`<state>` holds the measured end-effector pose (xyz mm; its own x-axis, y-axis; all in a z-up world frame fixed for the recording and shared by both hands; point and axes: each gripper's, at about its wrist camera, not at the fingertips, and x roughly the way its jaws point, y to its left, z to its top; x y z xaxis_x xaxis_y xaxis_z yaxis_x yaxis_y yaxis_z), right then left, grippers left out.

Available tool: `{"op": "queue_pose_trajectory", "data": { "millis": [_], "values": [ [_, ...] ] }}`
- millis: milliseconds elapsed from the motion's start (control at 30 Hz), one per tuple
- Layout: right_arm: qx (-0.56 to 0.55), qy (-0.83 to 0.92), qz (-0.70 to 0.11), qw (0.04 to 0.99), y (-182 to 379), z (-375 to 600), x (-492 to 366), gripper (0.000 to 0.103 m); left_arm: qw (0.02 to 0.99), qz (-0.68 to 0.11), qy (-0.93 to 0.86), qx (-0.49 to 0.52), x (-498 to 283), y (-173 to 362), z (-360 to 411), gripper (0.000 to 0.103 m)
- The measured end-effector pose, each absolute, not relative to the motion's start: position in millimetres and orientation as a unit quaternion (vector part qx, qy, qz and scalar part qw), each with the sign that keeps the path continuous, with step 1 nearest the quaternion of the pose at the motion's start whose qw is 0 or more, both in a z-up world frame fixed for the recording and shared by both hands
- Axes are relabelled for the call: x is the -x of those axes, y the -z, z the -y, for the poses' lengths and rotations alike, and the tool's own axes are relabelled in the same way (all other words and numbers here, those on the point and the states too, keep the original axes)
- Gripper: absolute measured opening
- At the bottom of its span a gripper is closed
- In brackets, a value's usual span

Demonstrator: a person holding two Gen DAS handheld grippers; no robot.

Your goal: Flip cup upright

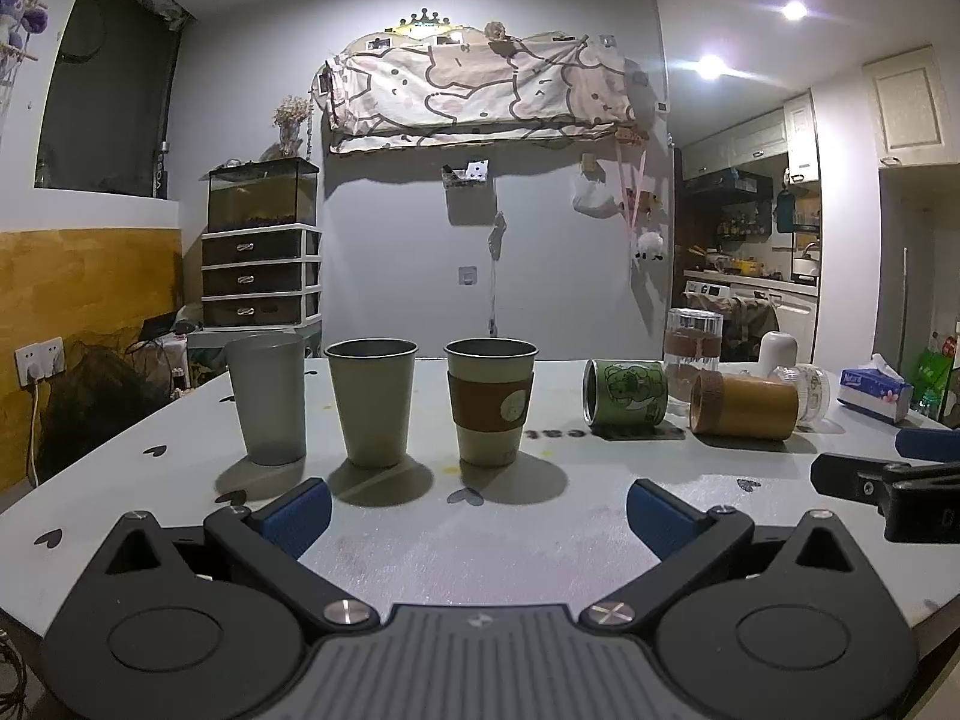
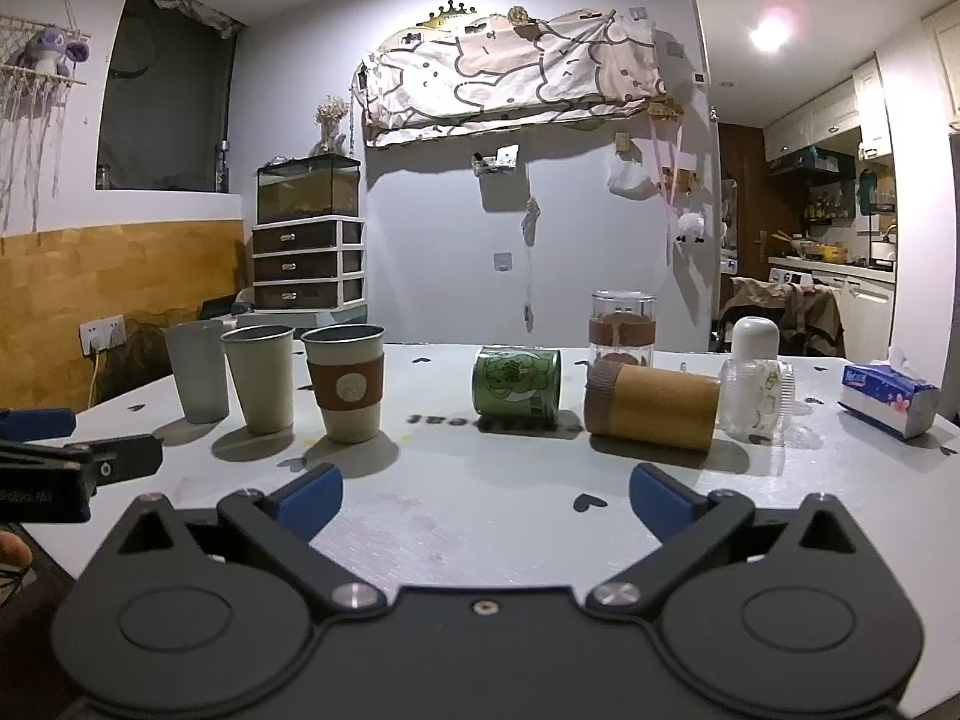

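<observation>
Three cups stand upright in a row on the white table (image 1: pixel 480 540): a grey one (image 1: pixel 268 399), a beige one (image 1: pixel 373 402), and a beige one with a brown sleeve (image 1: pixel 490 402). A green printed cup (image 1: pixel 627 393) and a tan bamboo cup (image 1: pixel 744 405) lie on their sides to the right; both also show in the right wrist view, the green cup (image 2: pixel 517 381) and the bamboo cup (image 2: pixel 654 399). My left gripper (image 1: pixel 477 510) is open and empty before the upright cups. My right gripper (image 2: pixel 486 498) is open and empty before the lying cups.
A glass jar with a brown band (image 2: pixel 621 324) stands behind the lying cups. A clear bottle with a white cap (image 2: pixel 755 384) and a tissue pack (image 2: pixel 888 399) sit at the right. The right gripper shows at the left wrist view's right edge (image 1: pixel 888 480).
</observation>
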<state>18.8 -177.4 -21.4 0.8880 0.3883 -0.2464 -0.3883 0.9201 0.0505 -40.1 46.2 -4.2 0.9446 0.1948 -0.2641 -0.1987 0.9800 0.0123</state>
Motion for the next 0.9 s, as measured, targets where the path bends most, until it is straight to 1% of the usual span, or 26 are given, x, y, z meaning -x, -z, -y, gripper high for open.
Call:
{"op": "queue_pose_trajectory", "data": {
  "millis": [900],
  "values": [
    [0.000,-0.197,-0.129,0.972,21.5,177.4,-18.9,0.103,0.985,-0.137,-0.102,0.008,41.6,8.5,-46.4,0.103]
  ]
}}
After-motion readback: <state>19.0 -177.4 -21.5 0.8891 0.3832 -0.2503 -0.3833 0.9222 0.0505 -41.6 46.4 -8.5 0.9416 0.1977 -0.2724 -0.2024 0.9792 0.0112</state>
